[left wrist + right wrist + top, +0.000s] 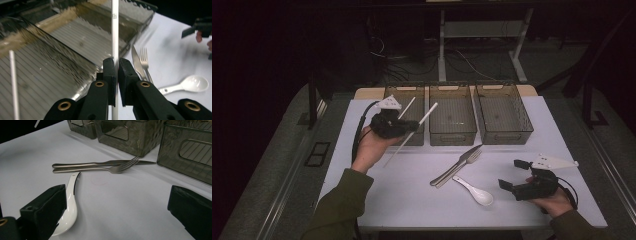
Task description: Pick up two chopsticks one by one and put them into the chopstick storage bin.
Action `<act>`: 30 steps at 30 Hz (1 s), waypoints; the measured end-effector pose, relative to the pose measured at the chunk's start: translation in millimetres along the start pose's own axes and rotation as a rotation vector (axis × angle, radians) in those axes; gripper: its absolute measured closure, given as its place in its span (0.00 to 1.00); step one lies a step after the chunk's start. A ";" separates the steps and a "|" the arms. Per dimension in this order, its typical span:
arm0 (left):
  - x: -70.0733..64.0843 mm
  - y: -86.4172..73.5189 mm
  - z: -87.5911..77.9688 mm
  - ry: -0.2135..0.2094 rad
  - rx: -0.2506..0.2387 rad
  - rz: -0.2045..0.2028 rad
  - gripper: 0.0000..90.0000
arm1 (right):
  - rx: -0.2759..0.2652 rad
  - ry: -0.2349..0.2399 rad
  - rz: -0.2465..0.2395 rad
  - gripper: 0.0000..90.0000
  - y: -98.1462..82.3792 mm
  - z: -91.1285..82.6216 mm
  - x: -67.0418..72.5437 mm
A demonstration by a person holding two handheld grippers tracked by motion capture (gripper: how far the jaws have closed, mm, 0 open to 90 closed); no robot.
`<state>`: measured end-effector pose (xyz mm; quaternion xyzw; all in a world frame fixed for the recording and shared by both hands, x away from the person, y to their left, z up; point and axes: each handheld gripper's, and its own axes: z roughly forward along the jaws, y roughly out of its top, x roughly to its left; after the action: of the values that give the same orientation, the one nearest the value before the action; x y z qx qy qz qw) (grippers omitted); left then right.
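My left gripper [413,126] hangs above the table beside the left bin [396,94], shut on a long white stick [424,116] that slants from lower left to upper right. In the left gripper view the jaws [117,67] pinch that stick [115,37] over the bin's ribbed floor. A second white stick [407,107] lies inside the left bin. At the right front my right gripper [512,174] stands open and holds nothing. In the right gripper view its jaws [117,207] stand wide apart, with the white spoon [70,202] beside its left jaw.
Three smoky plastic bins stand in a row at the back: left, middle [452,131] and right [504,132]. A knife [462,161] and a fork [468,161] lie side by side mid-table, the white spoon [476,192] just in front of them. The table's [412,195] top is white.
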<state>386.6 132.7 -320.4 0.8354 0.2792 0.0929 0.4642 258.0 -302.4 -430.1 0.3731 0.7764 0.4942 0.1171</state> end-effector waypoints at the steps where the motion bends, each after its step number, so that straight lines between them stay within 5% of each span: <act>1: 3.0 5.5 -2.4 0.008 -0.008 -0.001 0.93 | 0.000 0.000 -0.001 0.02 0.0 -0.1 0.1; 14: 39.7 50.5 -8.1 0.094 -0.071 -0.003 0.93 | -0.003 0.000 0.001 0.02 0.0 -0.5 0.1; 30: 88.3 41.9 20.5 0.191 -0.055 -0.054 0.93 | -0.005 0.005 -0.001 0.02 -0.1 -1.1 0.4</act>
<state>484.0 149.4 -306.2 0.8018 0.3422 0.1672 0.4605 257.1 -302.9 -429.6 0.3712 0.7758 0.4968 0.1164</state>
